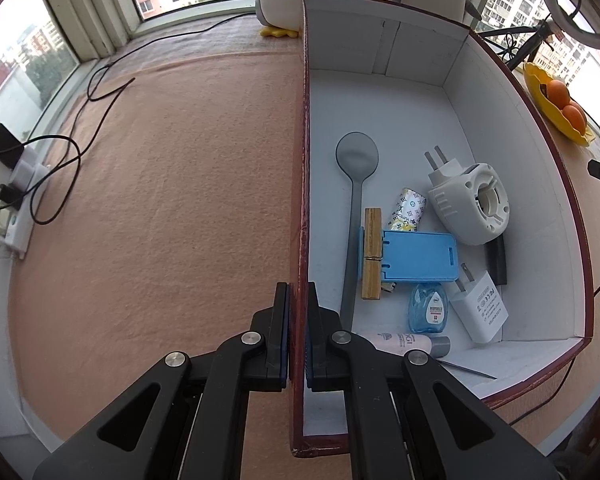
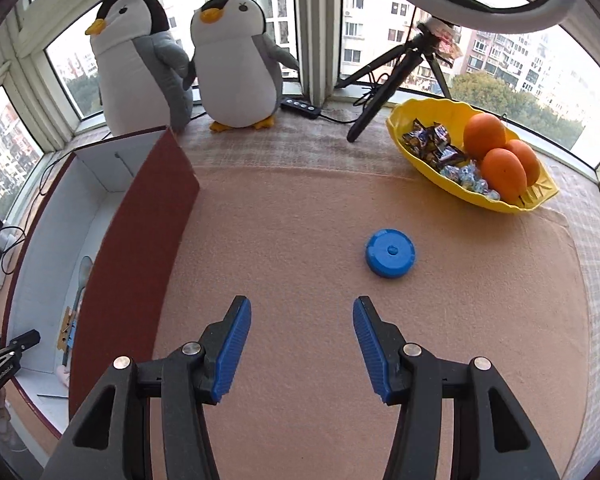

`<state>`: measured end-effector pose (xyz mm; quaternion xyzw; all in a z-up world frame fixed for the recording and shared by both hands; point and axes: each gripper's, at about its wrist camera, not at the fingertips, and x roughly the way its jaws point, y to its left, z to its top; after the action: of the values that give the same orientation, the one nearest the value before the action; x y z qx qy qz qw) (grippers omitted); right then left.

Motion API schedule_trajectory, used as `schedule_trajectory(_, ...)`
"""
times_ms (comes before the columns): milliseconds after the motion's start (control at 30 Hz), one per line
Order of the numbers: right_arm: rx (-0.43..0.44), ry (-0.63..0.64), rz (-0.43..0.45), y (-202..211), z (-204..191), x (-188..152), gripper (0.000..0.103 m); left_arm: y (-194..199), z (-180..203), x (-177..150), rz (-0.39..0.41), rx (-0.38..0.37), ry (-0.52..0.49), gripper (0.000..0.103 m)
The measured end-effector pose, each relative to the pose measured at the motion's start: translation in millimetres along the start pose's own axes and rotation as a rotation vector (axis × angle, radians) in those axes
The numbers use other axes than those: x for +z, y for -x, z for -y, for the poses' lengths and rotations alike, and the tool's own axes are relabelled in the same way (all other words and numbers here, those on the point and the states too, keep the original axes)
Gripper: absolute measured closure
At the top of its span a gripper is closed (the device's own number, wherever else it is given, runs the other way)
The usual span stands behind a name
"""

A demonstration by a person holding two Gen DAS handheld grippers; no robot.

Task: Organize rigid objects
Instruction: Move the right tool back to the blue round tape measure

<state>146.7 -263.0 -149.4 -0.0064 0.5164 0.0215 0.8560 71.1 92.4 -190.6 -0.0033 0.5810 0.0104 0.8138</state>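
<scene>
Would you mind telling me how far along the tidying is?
Mostly done: the spoon, chargers and other small items already lie in the box. The left gripper clamps the box wall. The right gripper is open and empty; the blue disc remains on the cloth.

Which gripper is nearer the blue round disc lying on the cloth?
Right. The right gripper has open jaws just short of the blue disc, which lies ahead and slightly right. The left gripper is clamped on the box wall, with the box between it and the disc.

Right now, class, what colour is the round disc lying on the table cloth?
Blue; the disc shows best in the right wrist view.
</scene>
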Motion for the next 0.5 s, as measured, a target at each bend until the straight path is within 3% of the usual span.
schedule_trajectory(233,-0.002,-0.193,-0.088,-35.9,56.2,3.2,0.050,-2.4,-0.8,3.4,-0.014,-0.007,-0.020,0.098)
schedule_trajectory(500,-0.005,-0.295,-0.143,-65.2,72.0,17.6,0.045,-6.1,-0.6,6.4,-0.031,-0.009,-0.047,0.098)
